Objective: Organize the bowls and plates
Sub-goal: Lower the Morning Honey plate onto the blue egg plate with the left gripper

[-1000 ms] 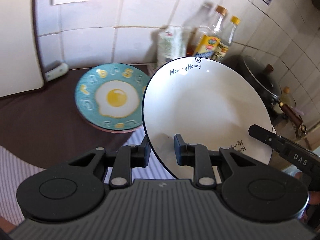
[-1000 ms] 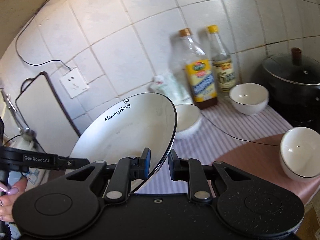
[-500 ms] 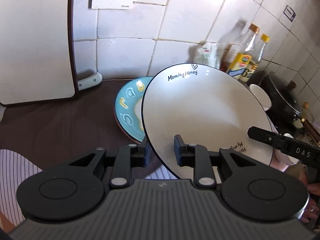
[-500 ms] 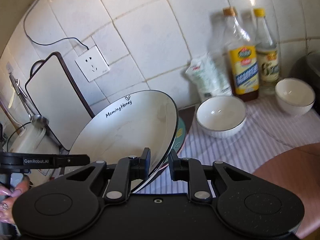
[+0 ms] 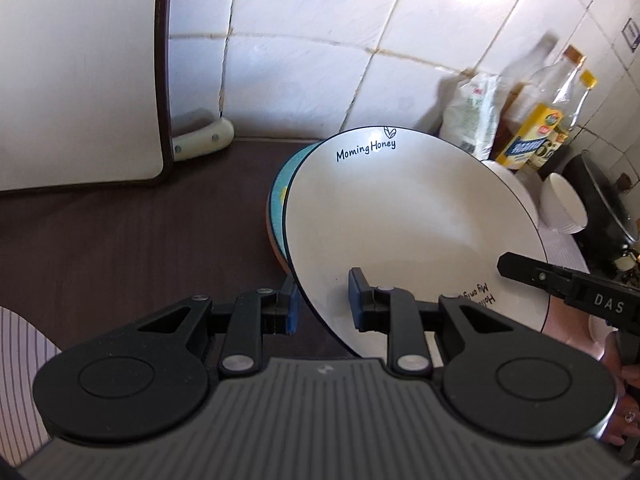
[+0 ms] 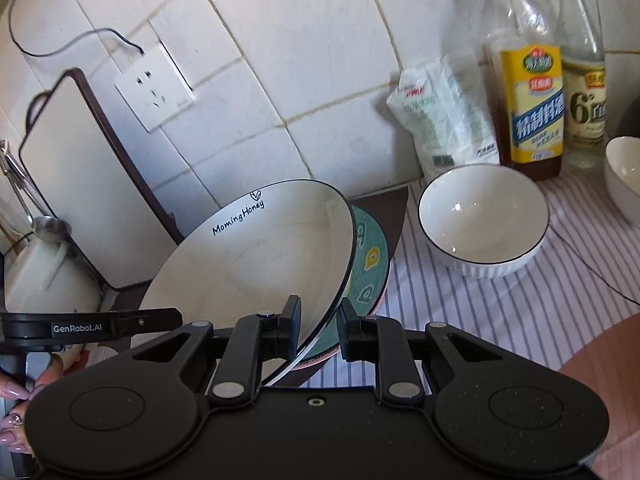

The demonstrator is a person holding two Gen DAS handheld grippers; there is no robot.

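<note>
1. Now, at nine o'clock of the scene the left hand-held gripper (image 5: 322,300) is clamped on the near-left rim of the white plate (image 5: 400,216), one pad above and one below the edge.
2. At centre, the white plate hangs tilted above the teal egg plate (image 6: 370,264) lying on the dark bench (image 5: 120,240); whether they touch I cannot tell.
3. At three o'clock the right hand-held gripper (image 6: 318,322) pinches the opposite rim likewise.
4. Handling, as I judge it: glazed ceramic, stiff, fairly heavy, slippery and breakable (a chip risk against the plate beneath), so thin rim grips at opposite sides suit it.
5. Beyond, at one o'clock, a white bowl (image 6: 484,220) sits on the striped cloth (image 6: 480,312), well apart.
</note>
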